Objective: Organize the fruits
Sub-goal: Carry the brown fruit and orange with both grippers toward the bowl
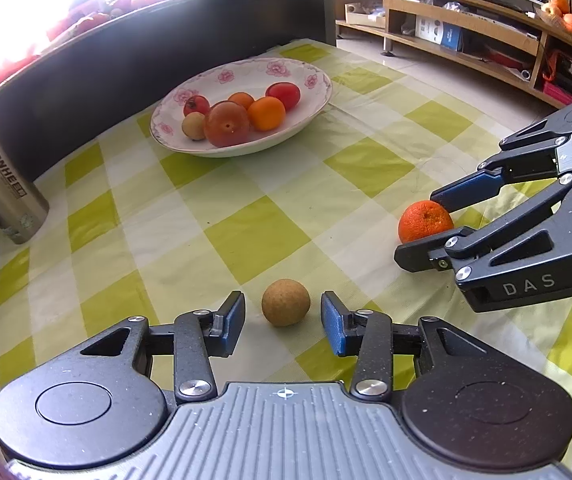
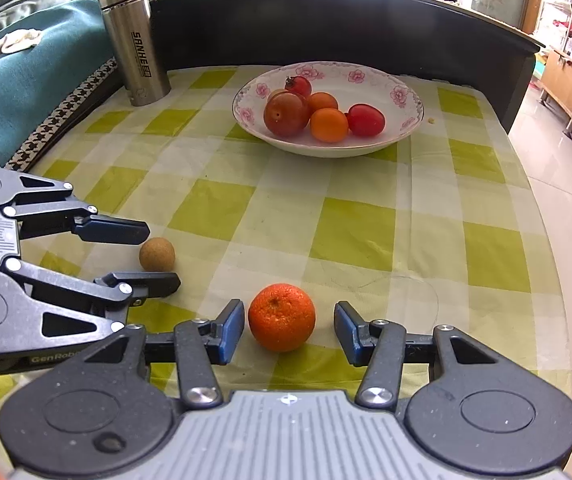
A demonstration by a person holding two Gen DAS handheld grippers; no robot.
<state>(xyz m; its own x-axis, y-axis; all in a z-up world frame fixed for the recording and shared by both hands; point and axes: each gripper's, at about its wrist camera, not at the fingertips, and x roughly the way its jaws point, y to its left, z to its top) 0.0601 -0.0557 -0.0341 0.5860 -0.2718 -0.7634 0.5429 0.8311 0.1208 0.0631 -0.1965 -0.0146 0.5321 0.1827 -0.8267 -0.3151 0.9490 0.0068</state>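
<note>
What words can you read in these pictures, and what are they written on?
"SANHE" on the tall steel flask; the small mark after it is unreadable.
"DAS" on the right gripper body.
"GenRob", cut off, on the left gripper body.
Print on the blue-and-white shelf box: too small.

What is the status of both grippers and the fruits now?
Left gripper open around small round tan fruit. Right gripper open around bright orange mandarin. Both fruits on checked tablecloth. Path to white floral bowl clear.
</note>
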